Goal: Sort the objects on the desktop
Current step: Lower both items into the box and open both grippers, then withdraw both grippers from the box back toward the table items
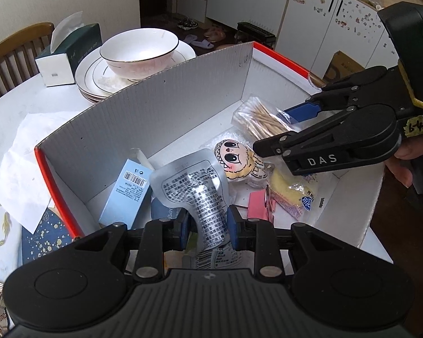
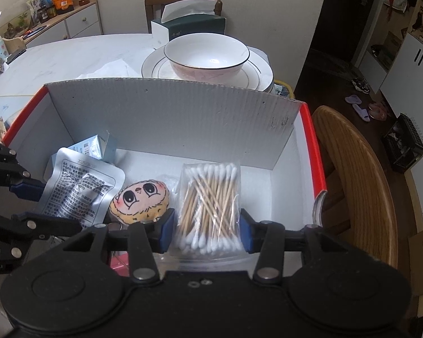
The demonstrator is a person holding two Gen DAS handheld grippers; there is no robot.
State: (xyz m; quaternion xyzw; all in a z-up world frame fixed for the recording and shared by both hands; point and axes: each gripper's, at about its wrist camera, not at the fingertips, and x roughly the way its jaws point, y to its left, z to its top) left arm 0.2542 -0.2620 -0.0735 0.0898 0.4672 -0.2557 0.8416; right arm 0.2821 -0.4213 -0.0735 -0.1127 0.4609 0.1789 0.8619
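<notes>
A white cardboard box (image 1: 143, 118) with red edges holds the sorted items. My left gripper (image 1: 208, 226) stands open around the lower part of a silver foil pouch (image 1: 196, 188) inside the box; the pouch also shows in the right wrist view (image 2: 79, 188). My right gripper (image 2: 207, 229) is open with a clear bag of cotton swabs (image 2: 210, 197) between its blue pads (image 2: 166, 231). In the left wrist view the right gripper (image 1: 284, 125) hovers over the swab bag (image 1: 260, 119). A small plush doll face (image 1: 238, 159) lies between pouch and swabs.
A light blue carton (image 1: 128, 190), a pink clip (image 1: 258, 207) and a yellow packet (image 1: 292, 190) also lie in the box. Behind the box stand stacked plates with a bowl (image 2: 207, 56) and a tissue box (image 2: 189, 25). A wooden chair (image 2: 355, 174) is at the right.
</notes>
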